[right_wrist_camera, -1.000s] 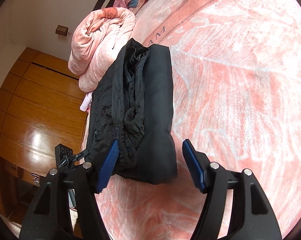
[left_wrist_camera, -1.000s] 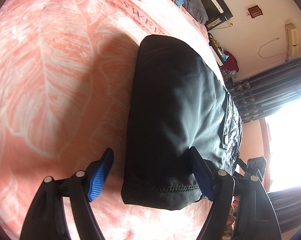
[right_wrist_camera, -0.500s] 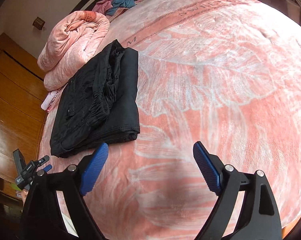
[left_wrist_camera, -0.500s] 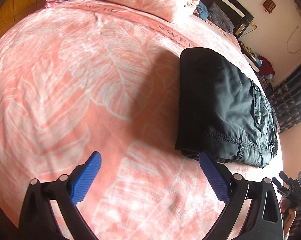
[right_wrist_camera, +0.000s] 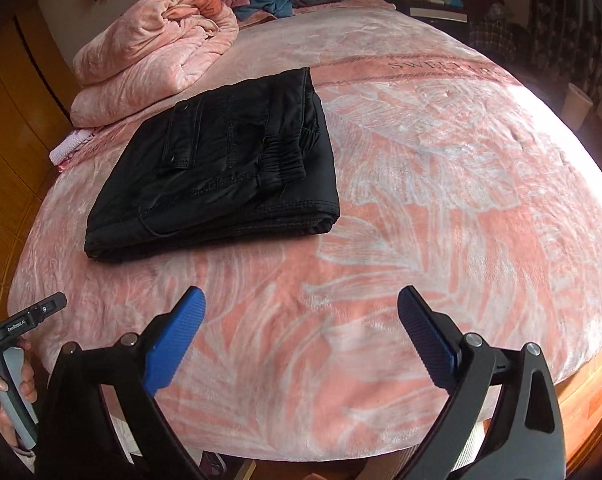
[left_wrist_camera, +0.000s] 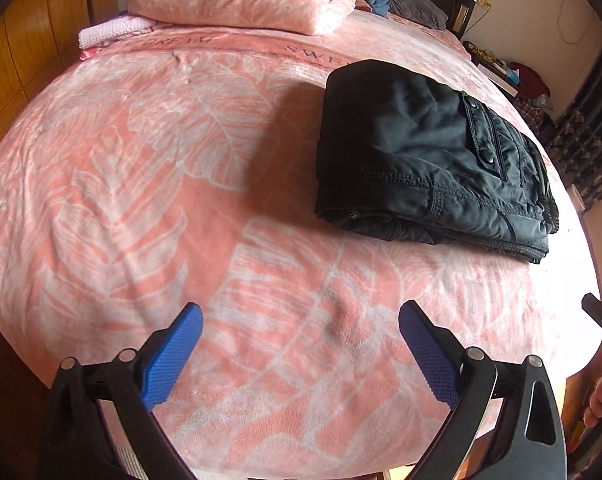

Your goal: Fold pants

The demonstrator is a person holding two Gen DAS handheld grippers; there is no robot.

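Note:
Black pants (left_wrist_camera: 425, 160) lie folded into a thick rectangle on the pink leaf-patterned blanket (left_wrist_camera: 141, 200). In the right wrist view the same pants (right_wrist_camera: 221, 168) rest left of centre, cuffs and a pocket flap on top. My left gripper (left_wrist_camera: 299, 320) is open, above the near part of the bed, well short of the pants, nothing between its blue pads. My right gripper (right_wrist_camera: 301, 304) has its jaws still opening, wide apart and empty, also back from the pants over bare blanket (right_wrist_camera: 421, 200).
A rolled pink quilt (right_wrist_camera: 153, 40) lies at the head of the bed, with a small pink-white cloth (right_wrist_camera: 71, 146) beside it. Wooden wardrobe panels (left_wrist_camera: 17, 40) stand at the side. A nightstand (right_wrist_camera: 437, 8) and dark curtains (left_wrist_camera: 581, 152) are beyond. A hand holding the other gripper's handle (right_wrist_camera: 9, 364) shows low left.
Both grippers have let go of the folded pants, opened wide, and drawn back and up toward the near edge of the bed. The pants stay folded on the blanket.

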